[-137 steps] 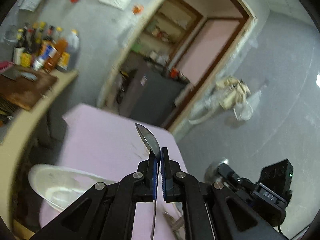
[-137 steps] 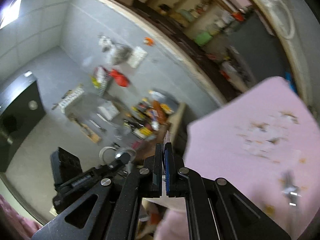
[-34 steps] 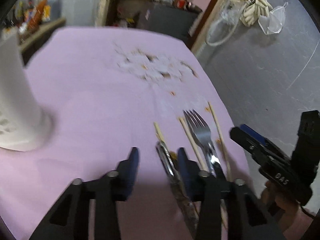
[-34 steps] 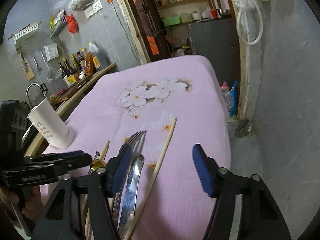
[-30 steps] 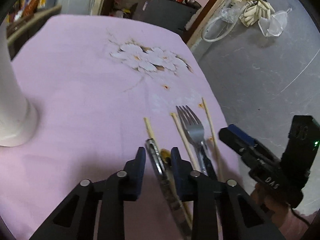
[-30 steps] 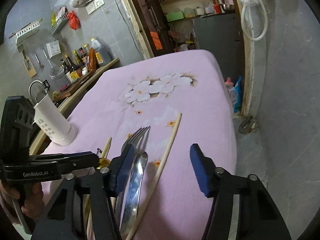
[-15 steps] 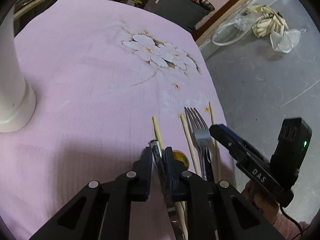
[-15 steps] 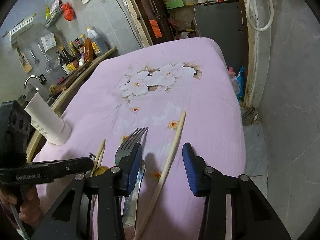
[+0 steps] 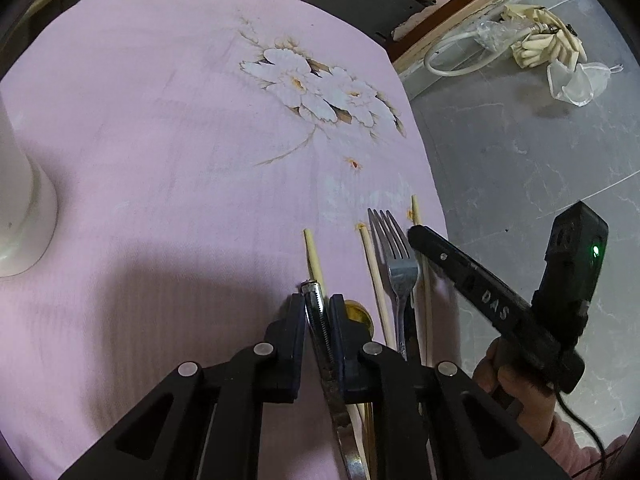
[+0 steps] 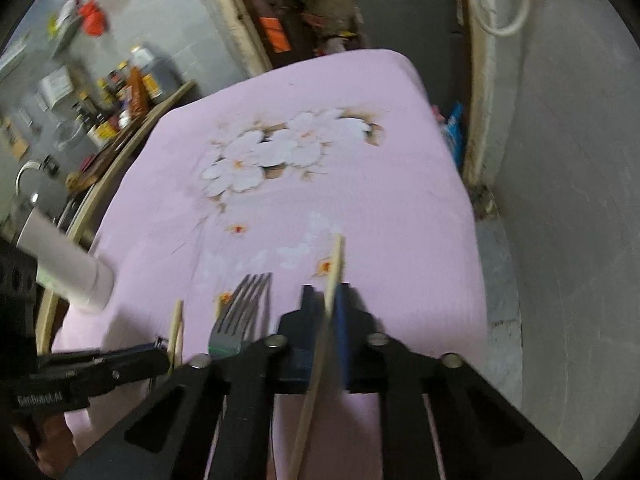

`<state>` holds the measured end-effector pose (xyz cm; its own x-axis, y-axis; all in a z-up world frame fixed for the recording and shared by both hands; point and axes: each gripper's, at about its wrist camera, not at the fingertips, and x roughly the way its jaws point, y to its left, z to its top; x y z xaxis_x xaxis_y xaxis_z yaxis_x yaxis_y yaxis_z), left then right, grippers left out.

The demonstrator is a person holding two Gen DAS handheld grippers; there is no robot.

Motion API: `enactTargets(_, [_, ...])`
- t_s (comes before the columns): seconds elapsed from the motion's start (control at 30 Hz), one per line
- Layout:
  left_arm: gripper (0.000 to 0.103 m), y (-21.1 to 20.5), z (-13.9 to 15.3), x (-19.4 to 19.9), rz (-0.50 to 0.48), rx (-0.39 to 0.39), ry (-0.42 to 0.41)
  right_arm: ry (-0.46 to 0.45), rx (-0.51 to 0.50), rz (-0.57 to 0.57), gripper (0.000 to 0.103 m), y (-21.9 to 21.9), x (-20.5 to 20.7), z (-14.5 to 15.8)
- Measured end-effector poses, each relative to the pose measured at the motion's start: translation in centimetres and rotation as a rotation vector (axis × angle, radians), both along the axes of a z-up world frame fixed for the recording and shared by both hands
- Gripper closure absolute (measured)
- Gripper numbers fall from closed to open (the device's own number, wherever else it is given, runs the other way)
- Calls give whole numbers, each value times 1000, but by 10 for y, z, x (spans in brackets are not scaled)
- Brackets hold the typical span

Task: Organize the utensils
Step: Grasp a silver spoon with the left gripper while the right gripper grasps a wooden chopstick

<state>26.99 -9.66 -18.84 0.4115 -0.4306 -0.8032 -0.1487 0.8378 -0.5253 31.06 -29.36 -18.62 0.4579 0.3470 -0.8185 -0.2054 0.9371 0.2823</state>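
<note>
Two grippers work at the near edge of a bench draped in a pink cloth printed with white flowers (image 9: 168,128). The left gripper (image 9: 318,312) has its fingers pinched on a slim serrated steel knife (image 9: 320,332), held edge-up, its blunt tip poking just past the fingertips and its length running back under the gripper. The right gripper (image 10: 326,300) has its fingers clamped on a pale wooden chopstick (image 10: 334,264), which slants up and forward between them; this view is motion-blurred.

Beside the knife, on the cloth, lie a second pale wooden chopstick (image 9: 314,258), a third thin chopstick (image 9: 372,264) and a silver metal fork (image 9: 396,256) with tines pointing away, all roughly parallel. A small gold round piece (image 9: 358,312) shows just right of the left gripper's fingers; what it belongs to cannot be told. A white plastic cylindrical utensil holder (image 9: 20,208) stands upright well to the left, apart from the utensils.
</note>
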Motion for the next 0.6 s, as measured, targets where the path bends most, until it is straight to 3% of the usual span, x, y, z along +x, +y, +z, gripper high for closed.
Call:
enactTargets(0.1, [92,2,4,-6,2,14,-7,31,30,-24,99,-2,3,-2])
enactTargets(0.2, [93,9,13,-13,11,14,-25,37,121,-43,99,-7,1,2])
enactTargets(0.43, [94,26,42,-35,31,16,-89,-50,328,-84,99,-20,-20,36])
enactTargets(0.6, [96,30,67,-53,39,40,-165,-144,375,-75,99,-15,-43,64])
